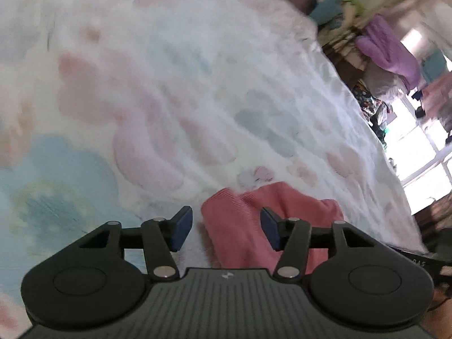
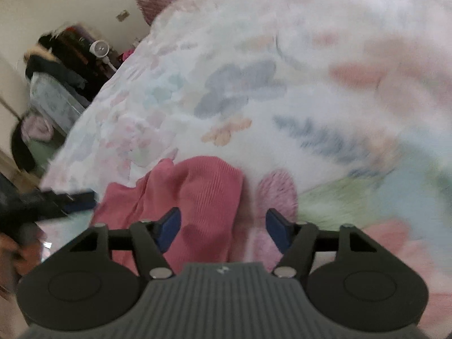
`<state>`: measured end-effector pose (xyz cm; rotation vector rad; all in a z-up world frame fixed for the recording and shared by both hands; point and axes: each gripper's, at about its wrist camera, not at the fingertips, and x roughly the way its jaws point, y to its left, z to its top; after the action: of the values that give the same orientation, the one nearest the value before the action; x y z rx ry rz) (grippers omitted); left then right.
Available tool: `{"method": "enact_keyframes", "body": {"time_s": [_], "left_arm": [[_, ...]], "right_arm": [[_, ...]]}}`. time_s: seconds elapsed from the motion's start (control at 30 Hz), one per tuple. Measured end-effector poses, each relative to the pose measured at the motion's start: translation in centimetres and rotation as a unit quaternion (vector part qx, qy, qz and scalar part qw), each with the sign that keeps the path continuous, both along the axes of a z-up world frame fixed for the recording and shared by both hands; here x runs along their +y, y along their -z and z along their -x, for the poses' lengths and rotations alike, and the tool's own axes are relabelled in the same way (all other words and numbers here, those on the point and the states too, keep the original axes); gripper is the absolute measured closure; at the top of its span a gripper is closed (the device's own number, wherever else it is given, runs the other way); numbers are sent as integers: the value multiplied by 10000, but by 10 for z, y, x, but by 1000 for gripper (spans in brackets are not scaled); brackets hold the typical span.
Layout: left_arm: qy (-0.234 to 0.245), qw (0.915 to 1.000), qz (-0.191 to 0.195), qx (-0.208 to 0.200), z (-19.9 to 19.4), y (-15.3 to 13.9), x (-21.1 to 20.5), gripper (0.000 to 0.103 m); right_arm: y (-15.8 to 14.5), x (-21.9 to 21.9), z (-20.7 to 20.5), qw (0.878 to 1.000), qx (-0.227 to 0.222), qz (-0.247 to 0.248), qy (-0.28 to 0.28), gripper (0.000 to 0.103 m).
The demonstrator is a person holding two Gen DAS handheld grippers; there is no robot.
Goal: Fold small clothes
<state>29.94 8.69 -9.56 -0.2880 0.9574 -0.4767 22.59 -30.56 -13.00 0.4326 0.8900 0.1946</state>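
blurring bedspread point(image 1: 197, 84) — pink garment point(image 1: 240, 226) cropped

Only legible text: pale letters approx. "DAS" (blurred, upside down) on a dark strap point(image 1: 423, 262) at the left wrist view's right edge.

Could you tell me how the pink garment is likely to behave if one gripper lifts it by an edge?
The pink garment lies rumpled in soft folds on the bedspread, so it will probably droop and hang limp. Its ribbed knit should give the blue pads decent grip. It looks thin, so likely light.
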Motion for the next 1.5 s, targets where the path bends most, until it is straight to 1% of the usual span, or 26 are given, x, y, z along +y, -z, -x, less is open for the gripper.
{"method": "enact_keyframes", "body": {"time_s": [0.03, 0.07, 0.1, 0.17, 0.2, 0.23, 0.27, 0.37, 0.43, 0.5, 0.53, 0.6, 0.67, 0.77, 0.83, 0.9, 0.97, 1.1, 1.2, 1.27, 1.37, 1.43, 1.5], "left_arm": [[53, 9996, -179, -204, 11, -10, -6, 40], [129, 9987, -336, -369, 20, -18, -12, 43], [202, 9971, -497, -535, 29, -25, -21, 48], [395, 9938, -669, -789, 47, -35, -41, 68], [511, 9927, -696, -847, 56, -35, -50, 72], [612, 9918, -712, -864, 60, -34, -59, 78], [677, 9911, -766, -857, 63, -30, -64, 85], [743, 9901, -1037, -583, 69, -10, -75, 94], [717, 9865, -1421, -395, 68, 10, -80, 97], [572, 9835, -1709, -148, 64, 30, -75, 98], [490, 9829, -1776, 26, 60, 40, -71, 98], [425, 9846, -1688, 171, 58, 50, -66, 98], [393, 9855, -1644, 171, 57, 50, -65, 98], [414, 9846, -1694, 132, 57, 44, -66, 98], [393, 9859, -1628, 56, 61, 34, -63, 98], [385, 9864, -1596, -83, 68, 21, -58, 96], [397, 9846, -1667, -335, 81, 7, -59, 94], [750, 9844, -1465, -614, 110, -17, -64, 94], [1147, 9804, -1419, -738, 136, -22, -78, 94], [1227, 9804, -1414, -621, 146, -14, -84, 94], [1100, 9841, -1380, -201, 156, 6, -83, 94], [1079, 9845, -1384, 43, 162, 24, -81, 94], [1020, 9850, -1381, 159, 167, 39, -78, 94]], "right_arm": [[-8, 6, 8, 9995, -141, 266, -105, 58], [-15, 14, 17, 9979, -300, 527, -239, 61], [-21, 22, 25, 9960, -433, 692, -370, 67], [-31, 42, 39, 9906, -696, 992, -628, 87], [-33, 53, 43, 9882, -761, 1097, -747, 91], [-33, 61, 46, 9862, -780, 1203, -826, 95], [-32, 69, 47, 9842, -784, 1320, -883, 96], [-22, 84, 49, 9801, -650, 1620, -949, 96], [-10, 87, 46, 9787, -492, 1760, -941, 96], [3, 85, 43, 9793, -326, 1801, -869, 100], [11, 81, 41, 9804, -241, 1776, -817, 100], [25, 72, 38, 9858, -57, 1524, -709, 100], [32, 66, 36, 9898, 55, 1301, -572, 100], [31, 64, 35, 9906, 72, 1251, -540, 99], [20, 66, 38, 9904, 3, 1266, -549, 99], [6, 66, 48, 9904, -99, 1266, -554, 91], [-8, 69, 62, 9885, -171, 1359, -646, 89], [-25, 75, 93, 9873, -176, 1317, -873, 89], [-30, 86, 115, 9852, -170, 1346, -1044, 89], [-29, 96, 128, 9816, -165, 1501, -1171, 89], [-23, 100, 144, 9791, -72, 1637, -1207, 89], [-13, 99, 153, 9786, 40, 1639, -1245, 89], [-1, 98, 158, 9763, 188, 1731, -1282, 89]]}}
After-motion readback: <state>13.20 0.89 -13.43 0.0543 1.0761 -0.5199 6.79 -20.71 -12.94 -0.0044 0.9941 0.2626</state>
